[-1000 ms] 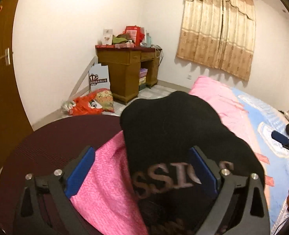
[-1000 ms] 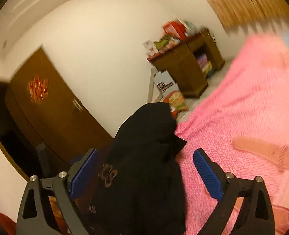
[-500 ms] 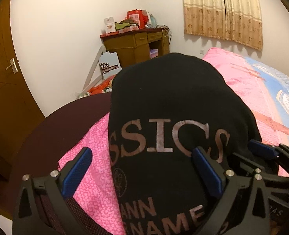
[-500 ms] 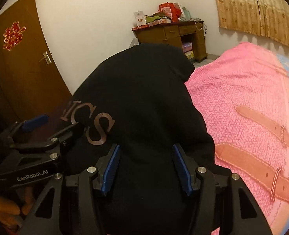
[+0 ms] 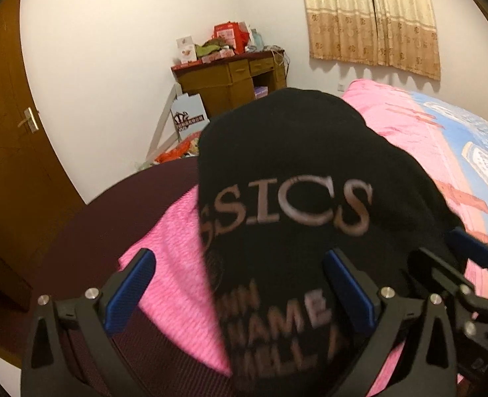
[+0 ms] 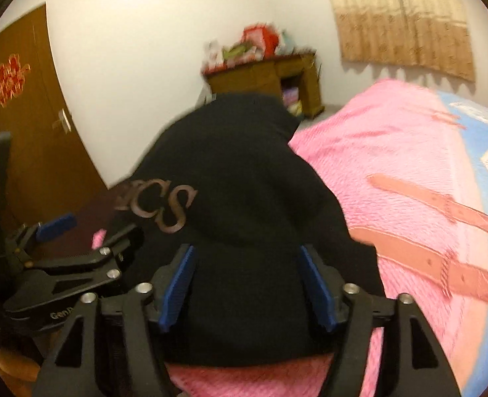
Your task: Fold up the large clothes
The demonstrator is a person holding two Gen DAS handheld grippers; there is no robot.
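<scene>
A black sweatshirt (image 5: 296,172) with pale lettering lay bunched on the pink bedspread (image 6: 386,172) near the bed's dark maroon foot edge (image 5: 118,218). The left gripper (image 5: 240,284) stood with its blue pads spread wide, one over pink cloth, the other against the black fabric. The right gripper (image 6: 247,284) had its pads drawn closer, with a fold of the sweatshirt between them; whether they truly pinched it could not be told. Past the pink, the bedspread turned blue (image 5: 475,152). Against the white wall stood a wooden desk (image 5: 234,79) piled with red boxes (image 5: 230,34), beside a beige curtain (image 5: 373,16). A brown door (image 6: 28,132) bore a red paper ornament (image 6: 9,77).
</scene>
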